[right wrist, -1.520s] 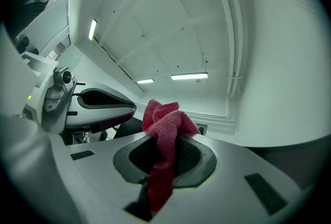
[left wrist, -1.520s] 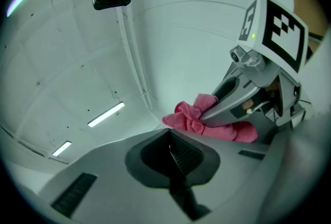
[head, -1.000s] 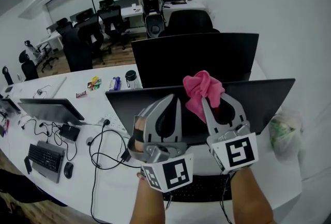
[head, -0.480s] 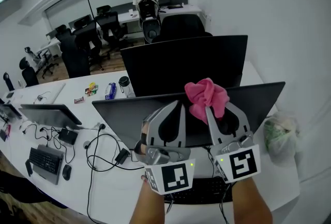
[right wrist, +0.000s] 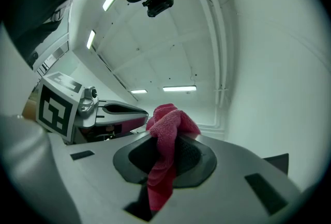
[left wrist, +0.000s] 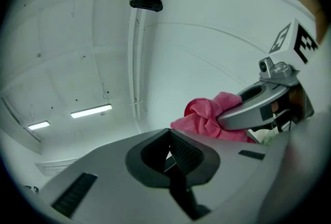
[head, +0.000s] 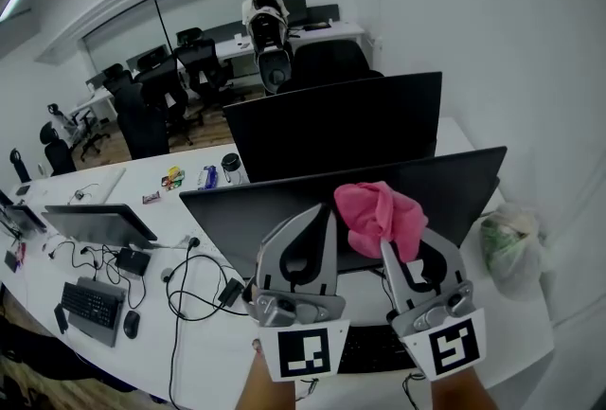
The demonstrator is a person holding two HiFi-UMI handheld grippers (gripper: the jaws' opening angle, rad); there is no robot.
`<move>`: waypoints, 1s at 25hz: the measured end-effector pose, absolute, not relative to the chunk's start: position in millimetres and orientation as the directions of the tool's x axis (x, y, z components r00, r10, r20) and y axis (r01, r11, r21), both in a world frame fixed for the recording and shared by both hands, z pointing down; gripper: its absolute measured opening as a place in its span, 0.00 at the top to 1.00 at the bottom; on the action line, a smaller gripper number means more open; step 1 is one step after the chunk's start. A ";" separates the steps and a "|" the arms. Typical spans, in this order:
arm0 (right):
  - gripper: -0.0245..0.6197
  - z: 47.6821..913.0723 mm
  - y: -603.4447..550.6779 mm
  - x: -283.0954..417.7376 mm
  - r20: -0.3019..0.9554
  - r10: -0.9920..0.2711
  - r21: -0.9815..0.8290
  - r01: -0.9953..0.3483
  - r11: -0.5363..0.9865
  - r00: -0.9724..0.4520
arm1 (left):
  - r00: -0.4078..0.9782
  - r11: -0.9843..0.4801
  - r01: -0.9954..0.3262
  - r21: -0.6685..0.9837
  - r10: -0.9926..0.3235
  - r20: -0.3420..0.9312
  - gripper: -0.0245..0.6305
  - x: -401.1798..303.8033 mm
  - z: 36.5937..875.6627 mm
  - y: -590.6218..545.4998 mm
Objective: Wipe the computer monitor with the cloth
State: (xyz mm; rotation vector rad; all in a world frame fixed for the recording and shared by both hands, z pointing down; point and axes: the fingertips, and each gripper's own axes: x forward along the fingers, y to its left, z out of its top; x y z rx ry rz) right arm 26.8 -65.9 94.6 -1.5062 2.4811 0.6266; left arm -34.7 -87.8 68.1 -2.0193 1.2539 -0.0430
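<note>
White table (head: 204, 351): long surface running under and away to the left of both claws. Computer monitor (head: 256, 223): wide, dark, unlit panel directly ahead of the claws, with its top edge just above their tips. Second monitor (head: 331, 124): equally dark, standing behind the first and farther from the claws. Office chairs (head: 142, 105): black, grouped well beyond the left claw. Black keyboard (head: 365, 351): on the table under the claws, partly covered by them. Plastic bag (head: 511, 247): crumpled and translucent, to the outer side of the right claw. Cables (head: 185, 280): black loops on the table, left of the left claw.

Right claw (head: 402, 247): jaws clamped on the cloth (head: 379, 214), a pink, plush, bunched fabric that bulges above the tips while a tail hangs down between the jaws (right wrist: 160, 187). The cloth appears in front of the upper part of the computer monitor; whether it touches cannot be told. Left claw (head: 317, 219): jaws pressed together with nothing between them, just beside the cloth.
</note>
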 end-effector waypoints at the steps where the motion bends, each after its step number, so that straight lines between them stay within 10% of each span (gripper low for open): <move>1: 0.86 93.6 -58.7 28.1 -0.357 -0.807 0.267 -0.879 0.394 -0.471 | 0.528 -0.248 -0.758 -0.603 -0.776 -0.344 0.96 -34.6 65.3 -80.6; 25: 0.86 82.2 7.9 31.1 -0.435 -0.800 0.299 -0.905 0.304 -0.413 | 0.598 -0.285 -0.733 -0.617 -0.703 -0.385 0.96 -22.1 68.0 -13.9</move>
